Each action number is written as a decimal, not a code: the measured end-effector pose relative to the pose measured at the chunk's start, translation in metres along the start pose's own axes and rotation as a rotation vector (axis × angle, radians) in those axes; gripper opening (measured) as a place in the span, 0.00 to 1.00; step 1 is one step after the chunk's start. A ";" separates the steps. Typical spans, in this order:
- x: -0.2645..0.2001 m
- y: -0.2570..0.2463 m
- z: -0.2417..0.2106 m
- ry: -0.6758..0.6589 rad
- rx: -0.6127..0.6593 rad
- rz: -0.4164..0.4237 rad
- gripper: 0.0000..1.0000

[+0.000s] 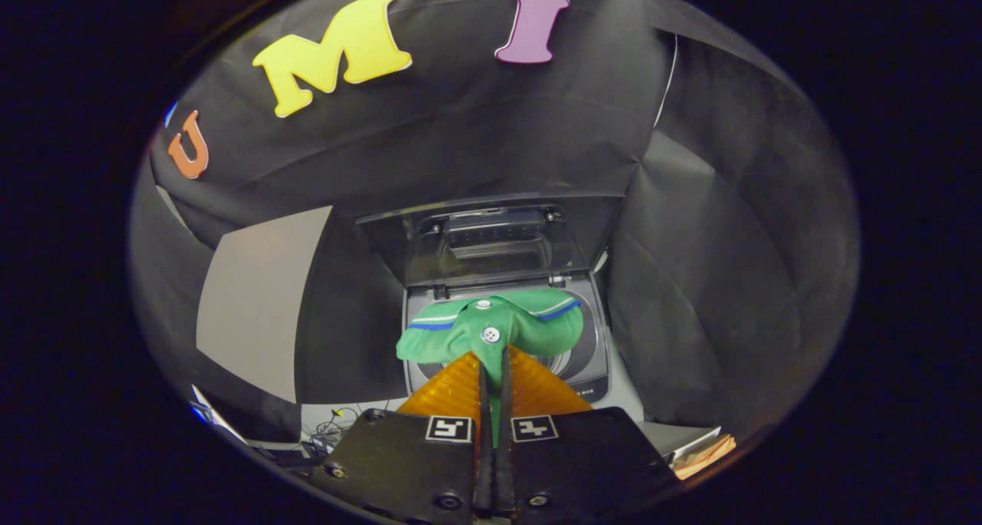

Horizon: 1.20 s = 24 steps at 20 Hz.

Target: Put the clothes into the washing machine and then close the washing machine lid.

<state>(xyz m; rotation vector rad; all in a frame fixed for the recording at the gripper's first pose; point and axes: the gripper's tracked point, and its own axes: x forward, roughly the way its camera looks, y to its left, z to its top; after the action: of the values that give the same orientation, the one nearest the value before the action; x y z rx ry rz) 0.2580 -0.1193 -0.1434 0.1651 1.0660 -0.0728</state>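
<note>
A green garment (491, 329) with white buttons and a blue-and-white striped collar hangs pinched between my fingers, and my gripper (493, 371) is shut on it. The cloth spreads out to both sides just ahead of the fingertips. Beyond and below it stands the grey top-loading washing machine (594, 356), whose drum opening is mostly hidden by the garment. Its dark see-through lid (491, 241) is raised and leans back against the booth wall.
A grey panel (261, 302) leans on the wall left of the machine. Cables (330, 425) lie on the floor at the machine's left foot. A stack of flat tan items (702, 456) sits on the floor to the right.
</note>
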 end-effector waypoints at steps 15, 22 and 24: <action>0.077 0.003 0.015 -0.054 0.024 0.072 0.06; 0.111 0.008 0.011 -0.054 0.057 0.077 0.06; 0.121 0.008 0.010 -0.045 0.055 0.073 0.06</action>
<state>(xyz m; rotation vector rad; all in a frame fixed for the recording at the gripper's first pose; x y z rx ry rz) 0.3263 -0.1111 -0.2443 0.2507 1.0124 -0.0404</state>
